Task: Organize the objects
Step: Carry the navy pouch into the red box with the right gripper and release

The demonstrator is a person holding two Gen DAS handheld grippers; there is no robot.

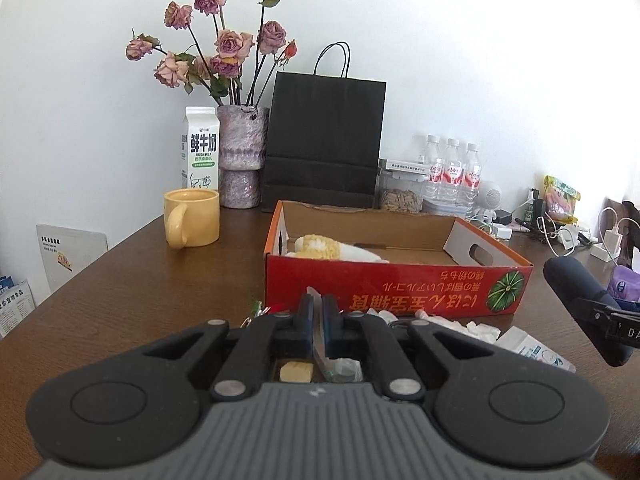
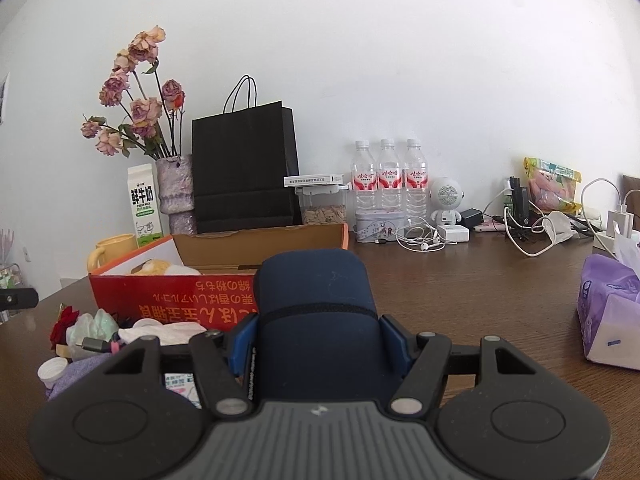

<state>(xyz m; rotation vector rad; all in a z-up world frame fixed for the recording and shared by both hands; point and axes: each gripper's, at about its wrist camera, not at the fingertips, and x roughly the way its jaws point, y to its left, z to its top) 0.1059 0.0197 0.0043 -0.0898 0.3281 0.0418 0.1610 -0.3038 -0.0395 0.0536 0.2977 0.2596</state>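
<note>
behind the yellow mug (image 1: 192,218), milk carton (image 1: 200,148) reads "fresh milk".

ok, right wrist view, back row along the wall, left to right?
Milk carton → vase of dried roses → black paper bag → water bottles → small white robot speaker → snack bag.

The cardboard tray (image 1: 396,284) sits centre frame on the table (image 1: 160,280) in the left wrist view, with a plush toy (image 1: 332,249) lying inside at its left end. The mug (image 1: 192,218) stands to the tray's left. Behind the mug, left to right along the wall: milk carton (image 1: 200,148), vase (image 1: 243,156), paper bag (image 1: 324,140), three water bottles (image 1: 452,172). A tissue pack (image 2: 610,312) lies at far right in the right wrist view.
</note>
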